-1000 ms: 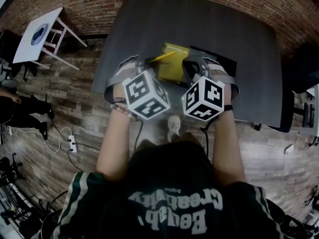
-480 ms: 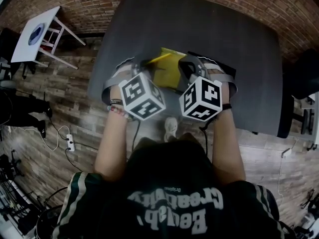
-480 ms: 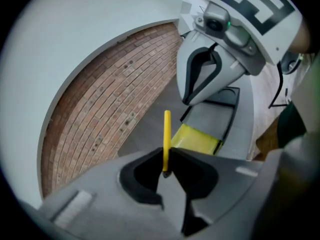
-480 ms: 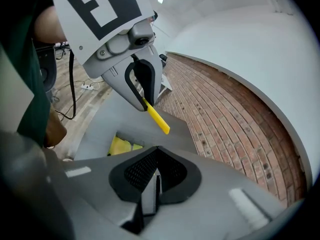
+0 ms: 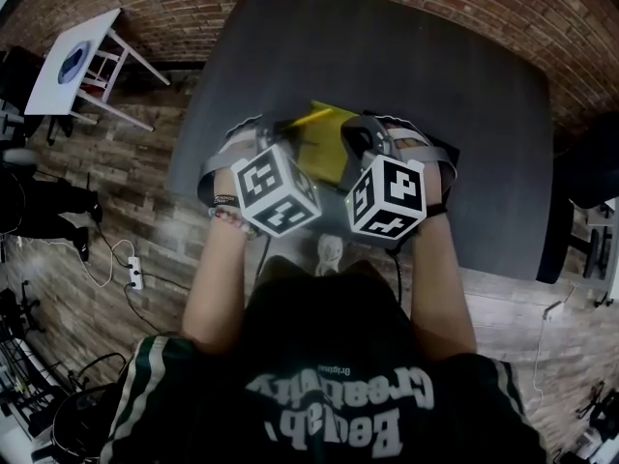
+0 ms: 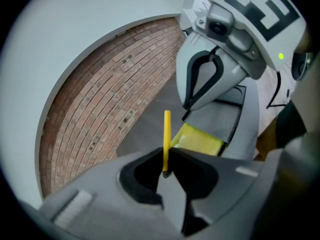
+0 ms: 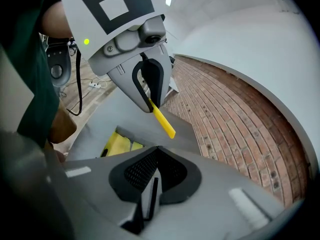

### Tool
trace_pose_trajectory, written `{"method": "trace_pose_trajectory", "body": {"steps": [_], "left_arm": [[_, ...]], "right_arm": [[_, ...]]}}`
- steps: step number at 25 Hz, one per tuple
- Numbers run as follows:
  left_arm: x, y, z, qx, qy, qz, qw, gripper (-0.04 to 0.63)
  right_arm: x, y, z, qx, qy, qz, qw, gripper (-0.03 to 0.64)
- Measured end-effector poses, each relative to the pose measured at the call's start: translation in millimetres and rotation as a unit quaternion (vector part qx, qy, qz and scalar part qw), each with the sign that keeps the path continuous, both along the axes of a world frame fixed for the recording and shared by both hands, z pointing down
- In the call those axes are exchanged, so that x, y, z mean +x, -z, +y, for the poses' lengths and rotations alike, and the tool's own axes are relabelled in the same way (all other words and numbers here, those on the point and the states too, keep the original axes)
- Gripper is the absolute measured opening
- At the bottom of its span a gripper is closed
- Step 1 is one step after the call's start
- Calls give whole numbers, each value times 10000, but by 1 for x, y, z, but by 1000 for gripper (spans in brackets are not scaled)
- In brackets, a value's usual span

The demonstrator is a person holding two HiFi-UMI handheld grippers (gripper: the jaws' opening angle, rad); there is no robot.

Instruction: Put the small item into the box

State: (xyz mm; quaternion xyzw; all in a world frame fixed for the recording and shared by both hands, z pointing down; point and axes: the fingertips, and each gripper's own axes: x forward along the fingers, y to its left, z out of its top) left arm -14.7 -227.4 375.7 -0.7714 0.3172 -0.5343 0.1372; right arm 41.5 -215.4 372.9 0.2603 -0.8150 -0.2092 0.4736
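1. Setting: a dark grey bench (image 5: 387, 56) carries 1 open box with a yellow inside (image 5: 324, 148). What looks like its grey-lined lid (image 6: 220, 119) lies folded back on the side away from the left gripper.

2. Left gripper (image 6: 166, 159): jaws closed onto the lower end of a thin yellow stick (image 6: 166, 139), which projects straight out beyond the tips. Gripping the end leaves nearly all of the stick free, so its far end can be led into the box first.

3. Location of the item: the stick is in the air at the left side of the box, slanting across its far-left corner in the head view. No part of it rests inside the box.

4. Right gripper (image 7: 156, 151): jaws closed together, and its own view shows nothing between them. It sits at the right side of the box, close to the lid. This may be to steady the box. Contact cannot be confirmed.

5. Assessment: the item is carried and lined up, and placement is not yet done. The next move calls for lowering the stick into the yellow inside before release.
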Motion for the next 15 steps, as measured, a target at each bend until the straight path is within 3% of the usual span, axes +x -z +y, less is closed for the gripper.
{"method": "trace_pose_trajectory", "body": {"steps": [15], "left_arm": [[14,-2,-1,-108,142,138,9997,54]], "right_arm": [[15,-3,-10,58,-87,-147,9998,5]]}}
